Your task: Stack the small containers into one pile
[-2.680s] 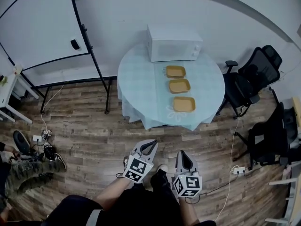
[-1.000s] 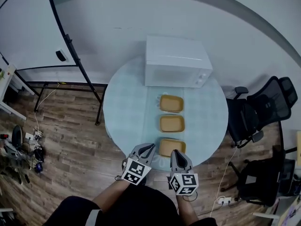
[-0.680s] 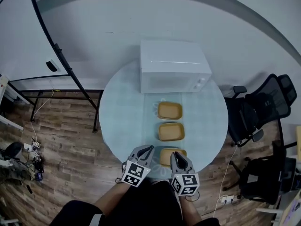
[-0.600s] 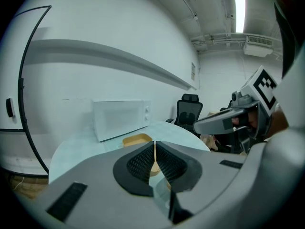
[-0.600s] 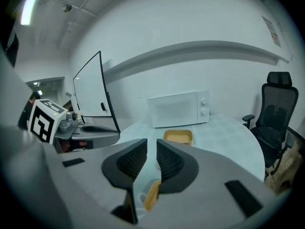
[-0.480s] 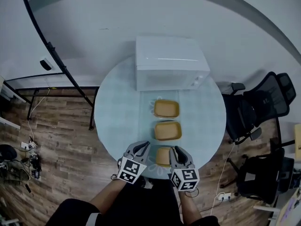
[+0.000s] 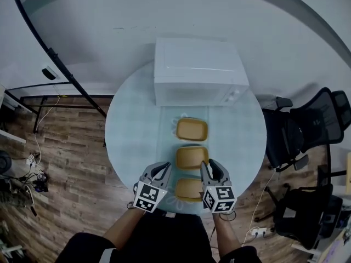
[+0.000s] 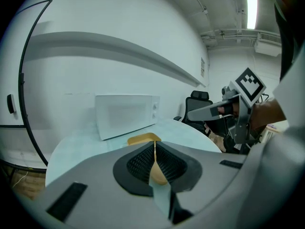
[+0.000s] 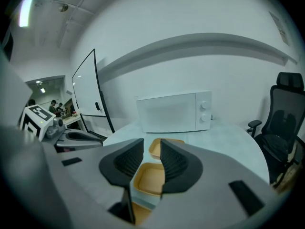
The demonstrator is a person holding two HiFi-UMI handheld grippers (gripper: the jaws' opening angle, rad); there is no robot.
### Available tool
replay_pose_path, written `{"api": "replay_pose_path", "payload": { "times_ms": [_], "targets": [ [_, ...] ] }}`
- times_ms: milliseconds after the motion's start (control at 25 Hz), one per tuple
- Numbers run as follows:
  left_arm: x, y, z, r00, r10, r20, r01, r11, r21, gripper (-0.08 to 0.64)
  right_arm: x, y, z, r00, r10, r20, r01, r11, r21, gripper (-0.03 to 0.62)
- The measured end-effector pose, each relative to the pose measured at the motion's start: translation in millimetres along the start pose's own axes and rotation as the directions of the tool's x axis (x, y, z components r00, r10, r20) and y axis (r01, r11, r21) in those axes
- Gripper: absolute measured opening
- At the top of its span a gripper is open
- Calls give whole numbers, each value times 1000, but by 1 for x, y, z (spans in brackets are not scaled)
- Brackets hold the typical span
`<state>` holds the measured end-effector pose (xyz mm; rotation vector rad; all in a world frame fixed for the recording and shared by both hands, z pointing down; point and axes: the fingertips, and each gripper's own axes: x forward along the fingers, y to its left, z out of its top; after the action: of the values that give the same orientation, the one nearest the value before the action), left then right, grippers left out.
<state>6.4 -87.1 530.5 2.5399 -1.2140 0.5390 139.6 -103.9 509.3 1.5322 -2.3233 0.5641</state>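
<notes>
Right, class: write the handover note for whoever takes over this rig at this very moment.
Left gripper: fingers shut, empty, left of the near container.
Right gripper: fingers have just been opening, nothing between them, right of it.
The middle container and far container lie beyond it in a row on the table, all apart.
Done: nothing stacked.
Left: pile all three.

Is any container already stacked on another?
No, the near container, middle container and far container lie apart in a row on the table.
</notes>
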Motion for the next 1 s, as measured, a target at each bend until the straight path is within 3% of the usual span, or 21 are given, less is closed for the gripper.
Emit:
{"api": "replay_pose_path", "payload": {
  "times_ms": [480, 680, 1000],
  "targets": [
    [45, 8, -1, 995, 71, -66, -74, 996, -44, 21, 62, -66, 6, 991, 59, -117, -62, 998, -20, 101],
    [60, 13, -3, 991, 93, -95, -99, 993, -61, 21, 89, -83, -4, 975, 120, -189, -121, 993, 10, 101],
    [72, 23, -8, 983, 132, -127, -142, 987, -75, 21, 128, -101, -21, 950, 155, -270, -152, 988, 32, 107]
  ]
}}
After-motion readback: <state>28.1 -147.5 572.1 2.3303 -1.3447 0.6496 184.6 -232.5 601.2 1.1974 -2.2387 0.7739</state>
